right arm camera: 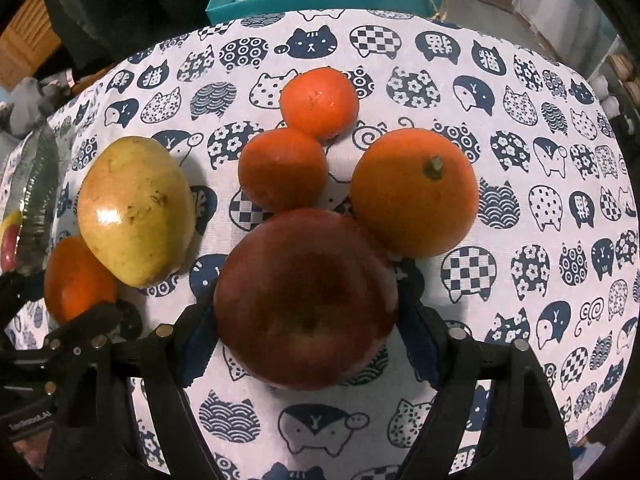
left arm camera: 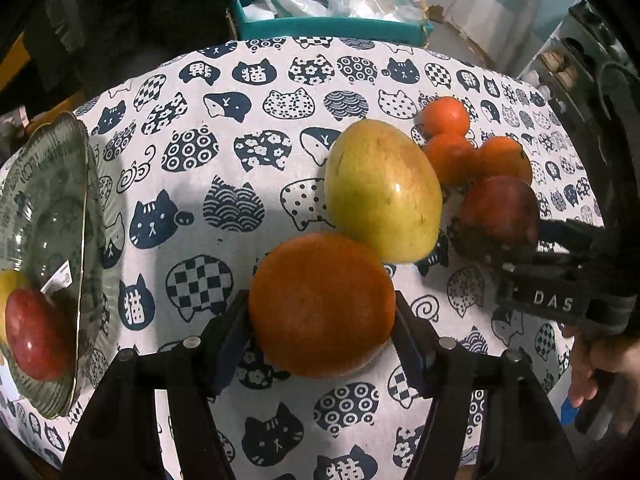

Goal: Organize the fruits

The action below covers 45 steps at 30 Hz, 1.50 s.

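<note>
My left gripper (left arm camera: 322, 304) is shut on a large orange (left arm camera: 320, 304), its pads pressing both sides just above the cat-print tablecloth (left arm camera: 224, 128). The same orange (right arm camera: 76, 278) shows at the left of the right wrist view. My right gripper (right arm camera: 306, 312) is shut on a red apple (right arm camera: 306, 300), one pad against each side. A yellow-green mango (right arm camera: 136, 210) lies between the two grippers. Two tangerines (right arm camera: 318, 102) (right arm camera: 282, 168) and a stemmed orange (right arm camera: 414, 192) sit just beyond the apple.
A glass bowl (left arm camera: 82, 240) stands at the table's left edge with a red apple (left arm camera: 34, 336) and a yellow fruit inside. A teal bin (left arm camera: 332, 26) of plastic bags sits beyond the far edge. A hand (left arm camera: 592, 364) holds the right gripper.
</note>
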Motion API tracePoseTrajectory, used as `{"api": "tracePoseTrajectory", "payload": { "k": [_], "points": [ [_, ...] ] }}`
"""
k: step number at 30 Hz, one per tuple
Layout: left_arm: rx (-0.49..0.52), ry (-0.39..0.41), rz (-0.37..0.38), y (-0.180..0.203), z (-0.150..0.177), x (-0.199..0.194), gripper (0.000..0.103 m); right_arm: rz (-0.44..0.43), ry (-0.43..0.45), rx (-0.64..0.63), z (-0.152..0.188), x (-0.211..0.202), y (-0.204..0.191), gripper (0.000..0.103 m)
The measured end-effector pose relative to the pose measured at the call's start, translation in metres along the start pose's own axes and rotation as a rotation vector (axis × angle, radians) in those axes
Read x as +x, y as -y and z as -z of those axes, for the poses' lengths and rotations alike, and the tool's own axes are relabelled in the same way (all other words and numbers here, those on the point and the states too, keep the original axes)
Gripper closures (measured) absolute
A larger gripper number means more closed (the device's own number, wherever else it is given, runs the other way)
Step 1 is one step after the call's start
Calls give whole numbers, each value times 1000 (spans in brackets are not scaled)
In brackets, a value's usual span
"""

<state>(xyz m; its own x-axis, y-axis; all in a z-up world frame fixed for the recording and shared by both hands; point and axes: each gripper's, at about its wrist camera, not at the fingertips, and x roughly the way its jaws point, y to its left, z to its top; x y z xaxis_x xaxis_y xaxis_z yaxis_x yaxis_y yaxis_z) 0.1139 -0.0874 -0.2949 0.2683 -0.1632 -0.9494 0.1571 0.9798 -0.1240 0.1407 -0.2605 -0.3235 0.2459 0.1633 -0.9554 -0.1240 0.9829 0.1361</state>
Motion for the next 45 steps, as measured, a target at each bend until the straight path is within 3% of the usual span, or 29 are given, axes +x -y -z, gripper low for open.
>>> {"api": "tracePoseTrajectory", "payload": {
  "k": [5, 17, 45],
  "points": [
    [-35, -19, 35, -4, -5, 7, 34, 21, 14, -29, 1, -1, -4, 28],
    [-23, 29, 12, 0, -4, -2, 37, 75, 99, -56, 11, -24, -7, 28],
    [-27, 290, 6, -10, 1, -127, 37, 62, 376, -97, 10, -147, -37, 28]
  ]
}}
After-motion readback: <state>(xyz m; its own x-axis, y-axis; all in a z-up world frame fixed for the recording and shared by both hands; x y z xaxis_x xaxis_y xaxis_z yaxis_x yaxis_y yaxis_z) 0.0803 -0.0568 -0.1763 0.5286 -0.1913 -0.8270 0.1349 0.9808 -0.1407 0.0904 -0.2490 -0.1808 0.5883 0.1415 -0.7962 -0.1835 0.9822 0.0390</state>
